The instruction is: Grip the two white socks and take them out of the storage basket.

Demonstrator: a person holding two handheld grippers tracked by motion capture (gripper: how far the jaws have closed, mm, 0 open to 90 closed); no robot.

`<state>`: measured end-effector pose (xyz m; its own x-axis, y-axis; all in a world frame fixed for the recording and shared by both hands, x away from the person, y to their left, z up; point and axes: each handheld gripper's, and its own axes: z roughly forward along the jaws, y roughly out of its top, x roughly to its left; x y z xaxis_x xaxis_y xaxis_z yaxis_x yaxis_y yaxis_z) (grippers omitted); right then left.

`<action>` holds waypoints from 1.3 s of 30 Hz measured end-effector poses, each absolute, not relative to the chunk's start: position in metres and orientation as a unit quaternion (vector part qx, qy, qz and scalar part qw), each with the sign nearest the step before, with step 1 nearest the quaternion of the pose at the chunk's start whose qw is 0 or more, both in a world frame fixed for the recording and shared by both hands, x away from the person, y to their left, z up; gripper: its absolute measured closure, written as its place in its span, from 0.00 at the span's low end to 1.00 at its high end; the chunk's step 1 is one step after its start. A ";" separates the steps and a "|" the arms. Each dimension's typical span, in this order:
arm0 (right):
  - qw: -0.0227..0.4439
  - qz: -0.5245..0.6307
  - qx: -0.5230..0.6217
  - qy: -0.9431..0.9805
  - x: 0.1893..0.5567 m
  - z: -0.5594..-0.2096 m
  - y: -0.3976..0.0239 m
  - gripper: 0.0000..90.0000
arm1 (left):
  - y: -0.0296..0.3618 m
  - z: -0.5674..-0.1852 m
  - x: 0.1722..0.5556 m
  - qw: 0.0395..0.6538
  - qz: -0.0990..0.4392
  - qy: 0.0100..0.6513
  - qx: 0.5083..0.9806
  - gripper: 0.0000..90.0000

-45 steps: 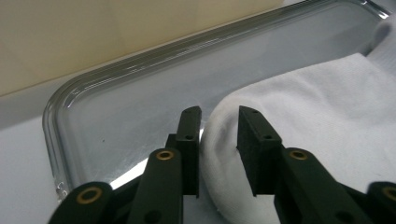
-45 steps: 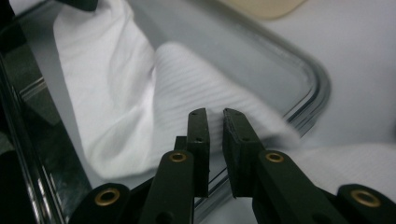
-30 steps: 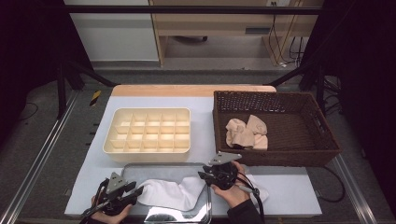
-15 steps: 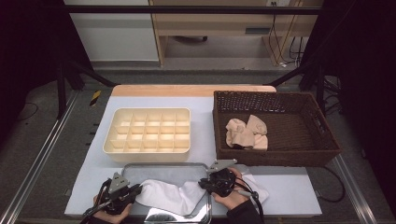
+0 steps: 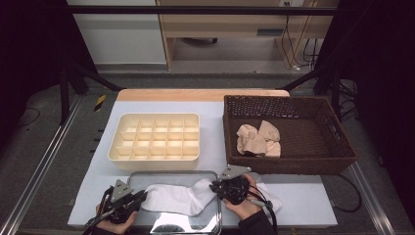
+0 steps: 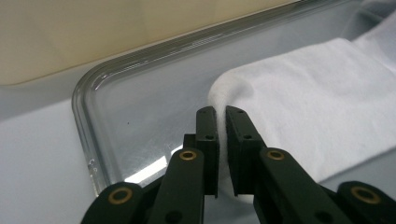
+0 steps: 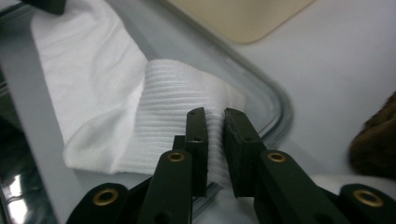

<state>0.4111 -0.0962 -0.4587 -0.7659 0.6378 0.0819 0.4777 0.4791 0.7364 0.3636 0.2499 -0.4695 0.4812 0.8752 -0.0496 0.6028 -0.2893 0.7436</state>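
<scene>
A white sock (image 5: 176,198) lies lengthwise across a shiny metal tray (image 5: 171,173) at the table's front edge. My left gripper (image 5: 142,196) is at the sock's left end. Its jaws have just been closing, and in the left gripper view they (image 6: 221,112) pinch the rounded toe of the sock (image 6: 303,107). My right gripper (image 5: 213,187) is at the other end. In the right gripper view its jaws (image 7: 214,114) closed and have just eased a little, with the ribbed cuff (image 7: 182,93) bunched and pressed between them.
A cream divided organizer (image 5: 156,137) sits behind the tray. To the right, a brown wicker basket (image 5: 293,169) holds beige socks (image 5: 258,139). More white cloth (image 5: 271,203) lies under the right hand. The tray rim (image 6: 88,116) curves close to the left jaws.
Both grippers have closed onto the ends of the white sock. The right gripper shifted slightly; the left hand kept its place.
</scene>
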 end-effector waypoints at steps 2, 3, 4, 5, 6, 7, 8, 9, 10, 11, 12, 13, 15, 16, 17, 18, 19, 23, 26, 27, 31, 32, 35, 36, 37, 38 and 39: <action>0.077 0.397 0.329 0.853 0.406 -0.462 -0.097 0.86 | 0.252 -0.469 0.364 0.363 0.187 0.477 0.779 0.92; 0.071 0.398 0.330 0.853 0.404 -0.463 -0.097 0.84 | 0.253 -0.469 0.364 0.365 0.185 0.479 0.777 0.92; 0.067 0.397 0.330 0.854 0.403 -0.463 -0.097 0.83 | 0.254 -0.469 0.364 0.366 0.184 0.480 0.776 0.92; 0.062 0.397 0.329 0.854 0.402 -0.464 -0.097 0.81 | 0.255 -0.468 0.364 0.367 0.184 0.481 0.775 0.92; 0.059 0.400 0.330 0.853 0.402 -0.464 -0.097 0.81 | 0.255 -0.468 0.363 0.368 0.184 0.481 0.774 0.92; 0.059 0.401 0.328 0.854 0.401 -0.463 -0.097 0.80 | 0.255 -0.468 0.363 0.369 0.184 0.481 0.774 0.91; 0.060 0.404 0.328 0.852 0.401 -0.461 -0.097 0.79 | 0.256 -0.467 0.363 0.369 0.185 0.481 0.774 0.91; 0.061 0.412 0.328 0.848 0.401 -0.459 -0.098 0.80 | 0.256 -0.467 0.363 0.371 0.186 0.481 0.772 0.91; 0.065 0.423 0.329 0.842 0.402 -0.456 -0.100 0.80 | 0.256 -0.466 0.363 0.373 0.186 0.481 0.771 0.90; 0.072 0.433 0.332 0.835 0.402 -0.453 -0.102 0.81 | 0.256 -0.466 0.363 0.374 0.185 0.480 0.771 0.89; 0.082 0.436 0.338 0.830 0.403 -0.451 -0.104 0.82 | 0.257 -0.465 0.363 0.377 0.187 0.479 0.771 0.89; 0.091 0.438 0.345 0.825 0.404 -0.450 -0.106 0.82 | 0.257 -0.465 0.363 0.381 0.186 0.478 0.769 0.88; 0.096 0.427 0.356 0.826 0.408 -0.455 -0.108 0.80 | 0.257 -0.465 0.363 0.381 0.187 0.478 0.769 0.86; 0.097 0.419 0.357 0.829 0.409 -0.459 -0.108 0.79 | 0.257 -0.465 0.363 0.380 0.186 0.479 0.769 0.86; 0.093 0.409 0.355 0.836 0.409 -0.465 -0.105 0.78 | 0.257 -0.465 0.363 0.379 0.187 0.479 0.770 0.86; 0.090 0.404 0.353 0.839 0.408 -0.468 -0.103 0.77 | 0.258 -0.466 0.364 0.376 0.186 0.479 0.771 0.86; 0.090 0.396 0.346 0.845 0.407 -0.472 -0.100 0.75 | 0.258 -0.466 0.364 0.374 0.185 0.480 0.771 0.86; 0.091 0.390 0.328 0.856 0.403 -0.476 -0.092 0.79 | 0.258 -0.468 0.365 0.367 0.184 0.481 0.774 0.88; 0.096 0.387 0.321 0.859 0.400 -0.477 -0.089 0.88 | 0.257 -0.469 0.367 0.359 0.179 0.482 0.779 0.91; 0.091 0.387 0.323 0.859 0.400 -0.476 -0.088 0.91 | 0.258 -0.470 0.367 0.357 0.179 0.482 0.780 0.92; 0.098 0.383 0.327 0.858 0.403 -0.472 -0.092 0.93 | 0.258 -0.470 0.367 0.358 0.174 0.482 0.780 0.95; 0.102 0.390 0.332 0.853 0.404 -0.469 -0.094 0.93 | 0.258 -0.469 0.367 0.359 0.174 0.482 0.780 0.95; 0.134 0.411 0.351 0.831 0.409 -0.458 -0.105 0.93 | 0.258 -0.469 0.368 0.368 0.176 0.482 0.775 0.95; 0.145 0.411 0.355 0.827 0.411 -0.457 -0.108 0.93 | 0.258 -0.468 0.368 0.370 0.177 0.481 0.775 0.95; 0.156 0.409 0.365 0.822 0.413 -0.456 -0.111 0.93 | 0.258 -0.469 0.369 0.372 0.175 0.482 0.774 0.95; 0.160 0.402 0.372 0.821 0.416 -0.457 -0.113 0.93 | 0.258 -0.469 0.370 0.371 0.173 0.482 0.775 0.95; 0.155 0.395 0.382 0.821 0.418 -0.459 -0.115 0.93 | 0.257 -0.470 0.371 0.370 0.171 0.480 0.776 0.95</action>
